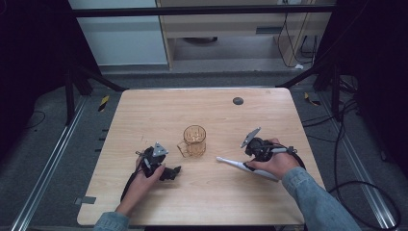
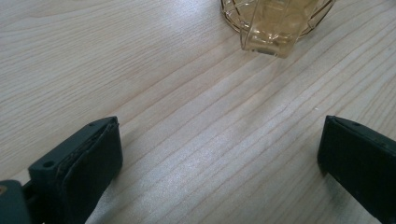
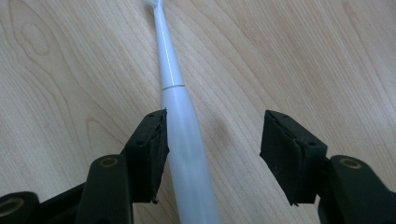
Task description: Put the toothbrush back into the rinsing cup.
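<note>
A white electric toothbrush (image 1: 234, 164) lies flat on the wooden table (image 1: 159, 110), right of centre, its head pointing left. My right gripper (image 1: 249, 164) is low over its handle. In the right gripper view the jaws straddle the toothbrush (image 3: 180, 107): one pad is against the handle's side and the other stands well off, so the right gripper (image 3: 214, 140) is open. An amber glass mug (image 1: 194, 140) stands upright mid-table. My left gripper (image 1: 172, 172) rests to the mug's front left, open with only bare wood between its jaws (image 2: 219, 149). The mug's handle (image 2: 268, 39) shows ahead of it.
A small dark round disc (image 1: 237, 100) sits near the table's far edge. Black frame legs and cables (image 1: 346, 183) run along the floor on both sides of the table. Bare wood stretches behind the mug and along the front edge.
</note>
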A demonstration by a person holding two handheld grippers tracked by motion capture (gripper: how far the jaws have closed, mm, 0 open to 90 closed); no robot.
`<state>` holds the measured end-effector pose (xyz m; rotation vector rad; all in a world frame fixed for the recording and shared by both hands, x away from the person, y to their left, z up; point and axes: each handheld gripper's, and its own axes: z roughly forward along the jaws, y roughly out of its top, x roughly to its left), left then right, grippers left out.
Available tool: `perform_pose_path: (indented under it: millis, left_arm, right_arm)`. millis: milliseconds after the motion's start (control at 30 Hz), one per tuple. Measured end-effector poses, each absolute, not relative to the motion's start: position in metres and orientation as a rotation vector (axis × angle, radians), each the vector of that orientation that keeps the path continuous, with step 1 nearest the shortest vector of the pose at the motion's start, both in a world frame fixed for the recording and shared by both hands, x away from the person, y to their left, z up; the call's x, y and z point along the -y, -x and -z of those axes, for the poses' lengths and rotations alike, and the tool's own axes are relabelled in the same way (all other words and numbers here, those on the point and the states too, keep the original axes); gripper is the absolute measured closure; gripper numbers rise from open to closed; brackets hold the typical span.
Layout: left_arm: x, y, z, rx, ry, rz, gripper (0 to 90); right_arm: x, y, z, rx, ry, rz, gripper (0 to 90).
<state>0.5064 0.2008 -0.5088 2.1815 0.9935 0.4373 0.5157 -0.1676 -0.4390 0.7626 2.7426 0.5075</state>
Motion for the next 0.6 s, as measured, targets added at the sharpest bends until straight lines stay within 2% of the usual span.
perform_pose_path:
  millis: [333,600]
  left_arm:
    - [-0.2008,-0.5064,0.5088,-0.993,-2.182,-0.437,0.0]
    - [-0.2008,-0.5064,0.5088,-0.993,-2.181,-0.437,0.0]
  right_arm:
    - [0.1634,-0.52,0.4415,-2.761,-0.799,-0.511,32.4]
    - [0.1604,-0.5206,0.4458,-2.78,-0.785,-0.495,36.2]
